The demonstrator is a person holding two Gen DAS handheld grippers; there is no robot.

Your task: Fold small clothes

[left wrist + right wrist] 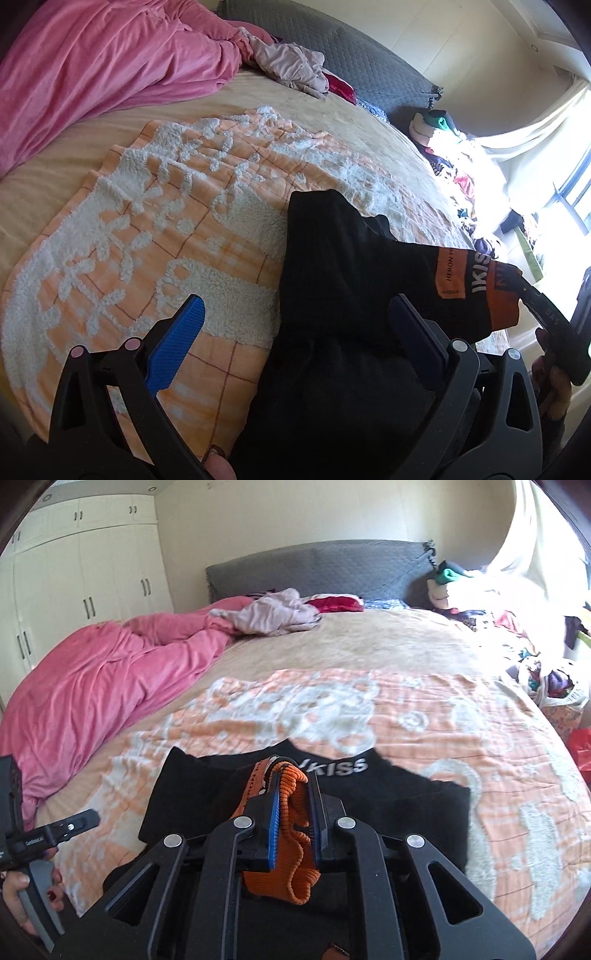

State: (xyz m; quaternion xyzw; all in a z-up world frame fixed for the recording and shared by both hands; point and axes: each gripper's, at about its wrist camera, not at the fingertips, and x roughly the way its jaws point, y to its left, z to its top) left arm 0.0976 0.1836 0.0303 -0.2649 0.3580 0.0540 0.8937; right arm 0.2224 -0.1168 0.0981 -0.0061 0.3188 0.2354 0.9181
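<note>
A small black garment (332,295) with an orange waistband (480,288) lies on an orange-and-white tufted blanket (147,229). My left gripper (295,321) is open, its blue fingers spread over the garment's left edge, holding nothing. My right gripper (293,812) is shut on the orange waistband (291,849) and lifts it above the black garment (406,812), whose band reads "KISS". The right gripper (546,314) shows at the right of the left wrist view, pulling the waistband up.
A pink duvet (92,686) lies heaped at the left. A pale garment (273,616) and a red one (336,603) lie near the grey headboard (314,568). A pile of clothes (517,627) sits at the bed's right. Wardrobes (74,572) stand far left.
</note>
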